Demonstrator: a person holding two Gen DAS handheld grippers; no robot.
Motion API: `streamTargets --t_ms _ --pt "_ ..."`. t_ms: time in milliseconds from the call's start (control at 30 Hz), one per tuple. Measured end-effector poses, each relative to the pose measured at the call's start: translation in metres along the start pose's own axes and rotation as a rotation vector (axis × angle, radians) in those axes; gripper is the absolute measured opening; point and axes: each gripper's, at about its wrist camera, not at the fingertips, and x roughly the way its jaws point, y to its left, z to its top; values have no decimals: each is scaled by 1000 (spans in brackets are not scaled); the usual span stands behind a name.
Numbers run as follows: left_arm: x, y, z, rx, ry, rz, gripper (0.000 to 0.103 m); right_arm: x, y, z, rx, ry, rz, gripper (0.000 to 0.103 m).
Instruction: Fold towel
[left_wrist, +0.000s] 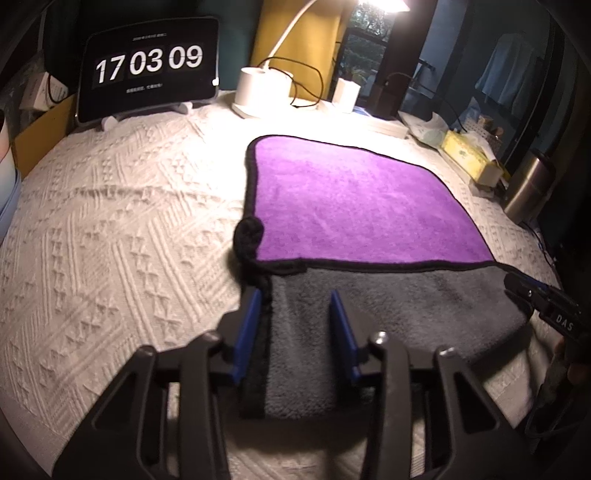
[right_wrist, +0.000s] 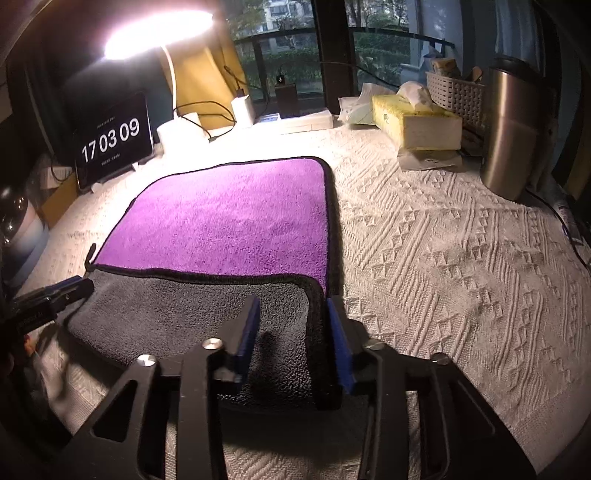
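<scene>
There is one towel, purple on one side and grey on the other, with a black edge. It lies in front of the lamp on the table, which has a bumpy white cloth on it. The near part is flipped over, so the grey side shows. It looks soft, floppy and light, and I think it will bend and sag when lifted. The near corners look best to pinch.

There are two grippers. The left gripper has its fingers spread over the towel's near left edge. The right gripper has its fingers spread over the near right edge. Neither is pinching yet.
</scene>
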Motion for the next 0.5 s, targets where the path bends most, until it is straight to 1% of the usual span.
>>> streamTargets --t_ms 33,67,100,167,200,300,500 --pt "0 1 -1 3 0 6 31 0 1 0 -4 1 -4 24" --pt "0 1 -1 7 1 3 23 0 1 -1 -9 2 -7 21" --pt "1 1 -1 12 9 -3 22 0 2 -1 -14 4 -9 15" --pt "0 -1 -2 26 5 -7 16 0 2 -2 -23 5 -10 11" --pt "0 -3 -2 32 4 -9 14 0 3 -2 -27 5 -9 9" --pt "-5 -3 -3 35 -16 -17 12 -5 6 -2 -45 -14 -8 6" --pt "-16 -5 -3 40 -56 -16 12 -18 11 3 -77 -59 -19 5"
